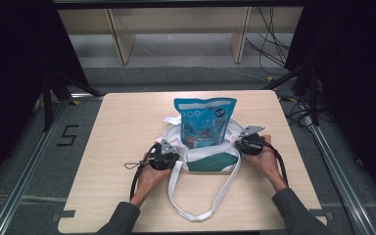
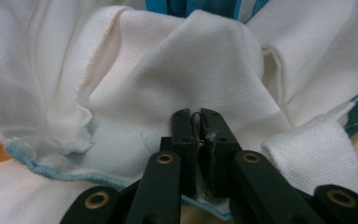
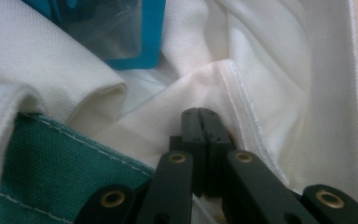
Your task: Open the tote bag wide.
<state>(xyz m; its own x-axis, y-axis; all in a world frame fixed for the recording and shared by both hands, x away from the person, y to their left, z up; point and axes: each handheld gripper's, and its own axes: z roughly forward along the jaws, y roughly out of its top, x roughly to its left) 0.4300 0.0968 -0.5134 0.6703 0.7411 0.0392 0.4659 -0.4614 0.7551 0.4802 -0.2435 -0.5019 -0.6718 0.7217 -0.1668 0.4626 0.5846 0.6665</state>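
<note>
1. Dark room around a light wood worktop (image 1: 117, 147); wooden shelf legs (image 1: 122, 39) and loose cables (image 1: 269, 44) on the floor behind it.
2. White cloth bag (image 1: 203, 155) with a green panel sits mid-worktop, mouth open upward.
3. Blue snack pouch (image 1: 204, 120) stands upright in the bag, top half sticking out above the rim.
4. Bag's long white strap (image 1: 196, 210) loops out across the worktop toward me.
5. My left gripper (image 1: 165, 152) is at the bag's left edge. In the left gripper view its jaws are clamped together on a fold of the white fabric (image 2: 182, 79); a sliver of cloth shows between them.
6. My right gripper (image 1: 247, 143) is at the bag's right edge. In the right gripper view its jaws are pressed tight on the white fabric near a stitched seam (image 3: 242, 93).
7. Right gripper view also shows the green panel (image 3: 51, 172) lower left and the pouch's blue corner (image 3: 121, 32) just above the fold.
8. Both my hands rest on the worktop, one each side of the bag.
</note>
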